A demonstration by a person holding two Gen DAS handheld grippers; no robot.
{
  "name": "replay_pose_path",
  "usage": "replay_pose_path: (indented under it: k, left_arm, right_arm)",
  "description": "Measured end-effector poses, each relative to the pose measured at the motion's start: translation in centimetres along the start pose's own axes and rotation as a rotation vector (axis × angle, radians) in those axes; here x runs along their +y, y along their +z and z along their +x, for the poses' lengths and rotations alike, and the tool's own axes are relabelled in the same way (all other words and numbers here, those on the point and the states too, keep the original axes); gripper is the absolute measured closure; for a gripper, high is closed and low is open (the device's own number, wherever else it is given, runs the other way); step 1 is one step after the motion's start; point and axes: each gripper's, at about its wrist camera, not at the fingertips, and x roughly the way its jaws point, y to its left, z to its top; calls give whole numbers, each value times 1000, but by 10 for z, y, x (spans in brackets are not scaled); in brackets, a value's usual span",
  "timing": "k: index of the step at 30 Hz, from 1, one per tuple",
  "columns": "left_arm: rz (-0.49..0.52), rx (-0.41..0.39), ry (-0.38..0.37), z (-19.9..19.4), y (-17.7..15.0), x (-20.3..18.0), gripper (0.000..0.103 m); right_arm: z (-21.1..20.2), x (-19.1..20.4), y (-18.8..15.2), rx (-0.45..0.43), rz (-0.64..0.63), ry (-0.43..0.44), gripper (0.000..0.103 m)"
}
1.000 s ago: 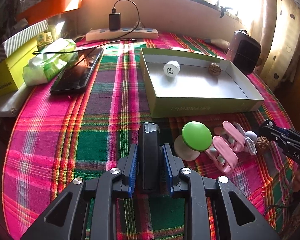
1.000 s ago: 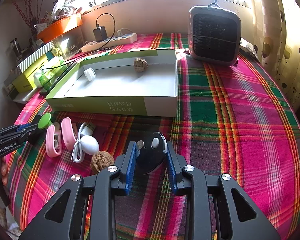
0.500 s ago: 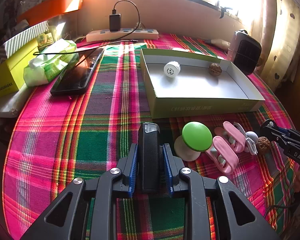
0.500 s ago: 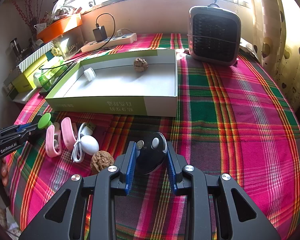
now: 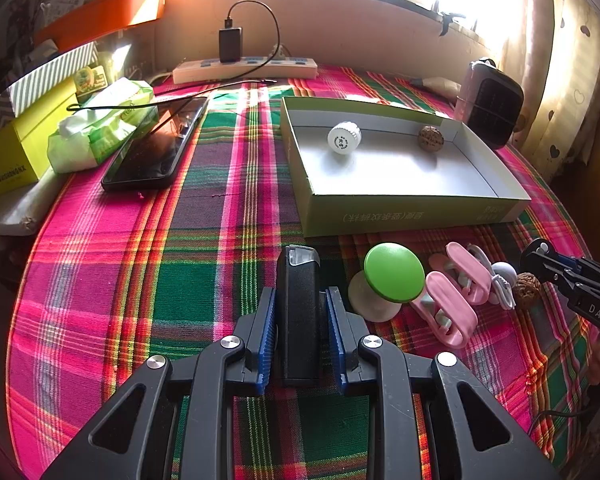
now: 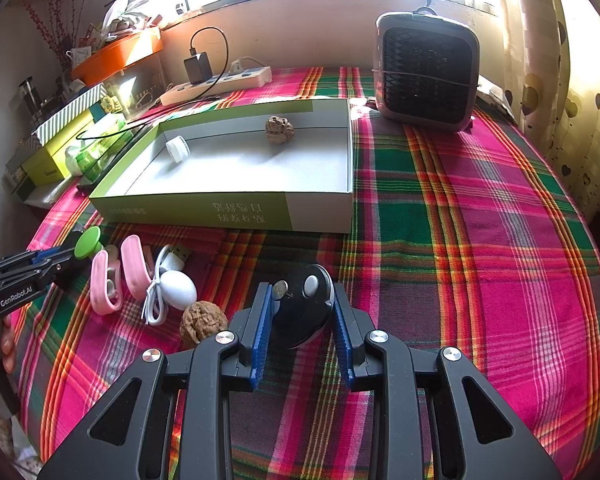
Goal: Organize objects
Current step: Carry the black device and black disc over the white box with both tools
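My left gripper (image 5: 301,294) is shut on a black oblong device (image 5: 299,304) just above the plaid tablecloth. In the other view my right gripper (image 6: 301,288) is shut on a round black key fob (image 6: 302,308) with two buttons. Beyond both lies a shallow green box (image 5: 400,216) (image 6: 196,210) holding a white cap (image 5: 344,138) and a walnut (image 5: 431,138). Between the grippers lie a green-topped knob (image 5: 394,272), pink clips (image 5: 448,312), a white egg-shaped piece with a cable (image 6: 178,284) and a second walnut (image 6: 203,322).
A phone (image 5: 152,152), a tissue pack (image 5: 100,128) and a yellow box (image 5: 12,152) crowd the left side. A power strip (image 5: 244,68) runs along the back wall. A small fan heater (image 6: 426,72) stands at the back right, with bare cloth (image 6: 480,240) in front.
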Motion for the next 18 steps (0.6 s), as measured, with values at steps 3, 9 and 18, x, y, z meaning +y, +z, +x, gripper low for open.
replay_pose_path:
  k: [3,9,18]
  left_arm:
    - [0,1,-1,0,0,0,81]
    - [-1,5,-7,-1,-1,0,81]
    - [16,-28,-19,-16,6,-5,81]
  right_arm:
    - [0,0,0,-1,0,-3,73]
    - [-3,2,0,-8,4,-9,73]
    - [-14,6,7,-39,-3,-15,73]
